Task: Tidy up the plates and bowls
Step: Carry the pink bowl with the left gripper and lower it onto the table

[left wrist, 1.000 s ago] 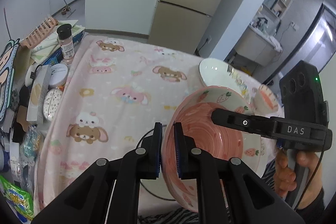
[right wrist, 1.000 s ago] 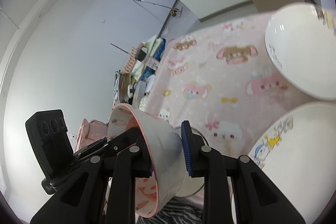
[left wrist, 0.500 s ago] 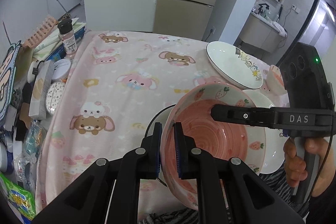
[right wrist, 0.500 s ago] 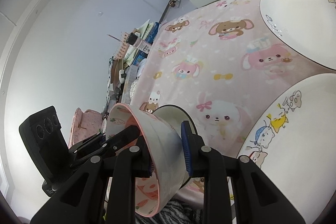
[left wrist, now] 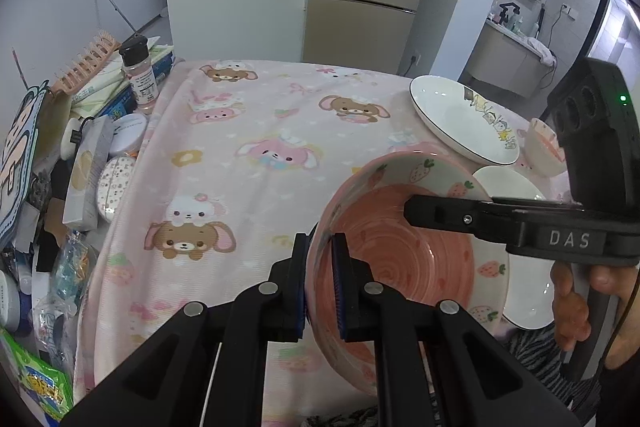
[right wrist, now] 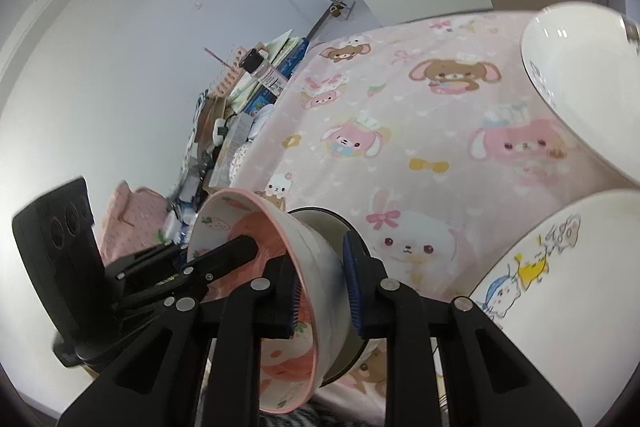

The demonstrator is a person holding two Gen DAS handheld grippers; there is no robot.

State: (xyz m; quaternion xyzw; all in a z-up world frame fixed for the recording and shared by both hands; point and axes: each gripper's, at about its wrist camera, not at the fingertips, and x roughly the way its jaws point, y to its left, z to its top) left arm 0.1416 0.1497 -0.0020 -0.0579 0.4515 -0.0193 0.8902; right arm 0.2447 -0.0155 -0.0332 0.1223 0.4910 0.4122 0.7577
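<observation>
Strawberry-printed pink ceramic bowl (left wrist: 404,259) sits tilted just above the near edge of the table, at about five o'clock in my left wrist view, and both tools have it. My left gripper (left wrist: 320,283) is pinched nearly closed on the near rim, one pad inside, one outside. My right gripper (right wrist: 322,287) straddles the opposite wall; its jaws have just been closing, and the pads now look pressed on the wall. Beneath the bowl I see a dark-rimmed white dish (right wrist: 320,223); I cannot tell whether they touch. Out at three o'clock a white plate with cartoon figures (right wrist: 560,291) lies on the pink cartoon-animal tablecloth (left wrist: 248,163), a second white plate with cartoon figures (left wrist: 460,119) at one o'clock, a small pink-patterned bowl (left wrist: 542,147) beyond. I judge I am setting this bowl onto its stack. Next I should level it, lower gently, then release one side at a time.
</observation>
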